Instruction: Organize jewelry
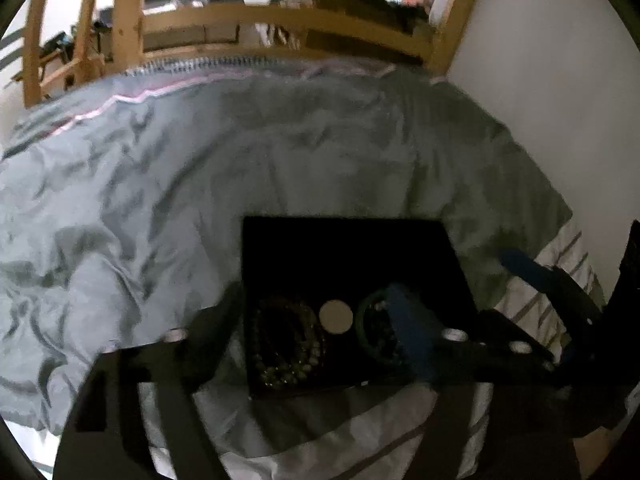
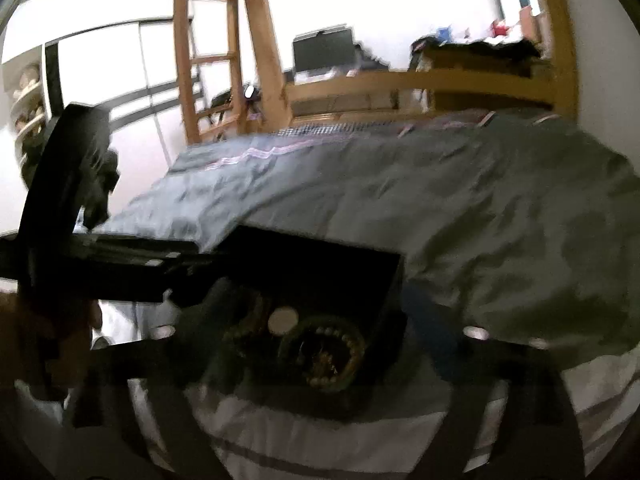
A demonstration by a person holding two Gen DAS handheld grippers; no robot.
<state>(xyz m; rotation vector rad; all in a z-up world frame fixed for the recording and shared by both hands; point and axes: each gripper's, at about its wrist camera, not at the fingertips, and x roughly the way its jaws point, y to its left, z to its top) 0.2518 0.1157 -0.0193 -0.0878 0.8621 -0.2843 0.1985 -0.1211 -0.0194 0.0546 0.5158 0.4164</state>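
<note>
One black tray (image 1: 352,256) holds two bead bracelets (image 1: 288,344) and one disc (image 1: 336,317).

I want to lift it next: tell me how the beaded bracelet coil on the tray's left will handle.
The beaded bracelet coil is probably floppy: it lies in loose loops on the black tray. Its round beads look slippery and may shift or uncoil when pushed.

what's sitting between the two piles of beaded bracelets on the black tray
A small pale round disc lies between the brown beaded bracelets and the dark bracelet coil on the black tray; the left wrist view shows it best.
</note>
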